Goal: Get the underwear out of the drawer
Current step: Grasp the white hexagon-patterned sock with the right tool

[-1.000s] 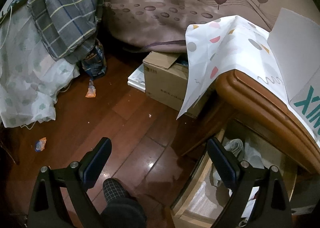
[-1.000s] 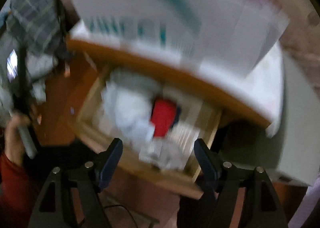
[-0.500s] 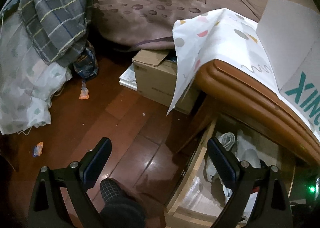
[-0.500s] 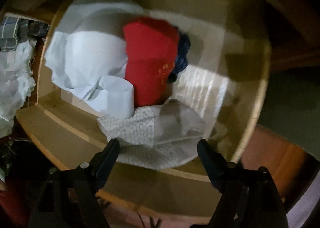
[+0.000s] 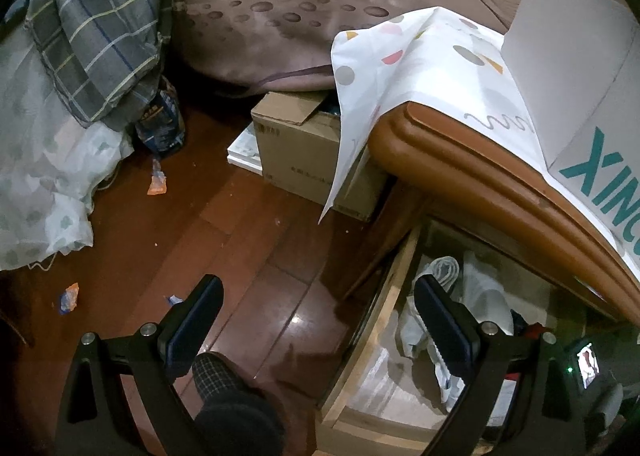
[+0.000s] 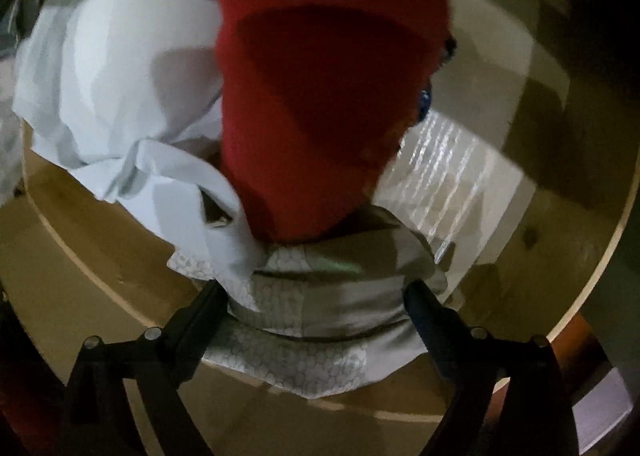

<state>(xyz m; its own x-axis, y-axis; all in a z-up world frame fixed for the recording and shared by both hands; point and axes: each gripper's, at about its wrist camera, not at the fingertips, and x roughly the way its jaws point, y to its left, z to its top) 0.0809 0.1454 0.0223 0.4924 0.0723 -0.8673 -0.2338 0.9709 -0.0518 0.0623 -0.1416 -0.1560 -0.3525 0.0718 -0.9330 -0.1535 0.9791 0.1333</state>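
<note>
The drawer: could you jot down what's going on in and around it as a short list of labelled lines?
drawer: open wooden drawer, under a brown cabinet top
contents: red garment, white cloth, grey patterned garment
right gripper: jaws opening, straddling the grey patterned garment, not gripping it
left gripper: open, empty, above the floor beside the drawer
floor: dark wood, with a cardboard box and scraps
task status: nothing lifted out yet
</note>
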